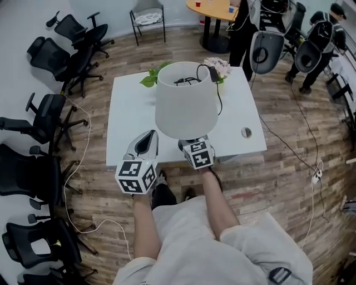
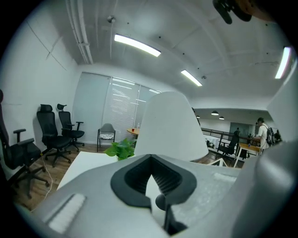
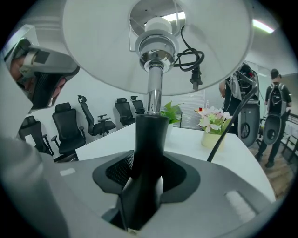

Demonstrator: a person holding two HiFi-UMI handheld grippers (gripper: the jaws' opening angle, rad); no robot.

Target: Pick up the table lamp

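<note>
Centre frame in the head view: one table lamp point(image 1: 185, 100), white shade, over the near edge of the one white table point(image 1: 130, 111). You have two grippers in view. Your right gripper point(image 1: 193, 146) sits under the shade, jaws clamped on the lamp's black stem point(image 3: 148, 153). Your left gripper point(image 1: 149, 138) is just left of the shade, tips drawn together, nothing between them. One black cable point(image 1: 216, 83) is coiled inside the shade and hangs over its rim. Far table edge: one green plant point(image 1: 150, 77) and one flower pot point(image 1: 219, 67). Left side of the frame: at least five black office chairs point(image 1: 50, 58). Top: one grey chair point(image 1: 148, 16).
</note>
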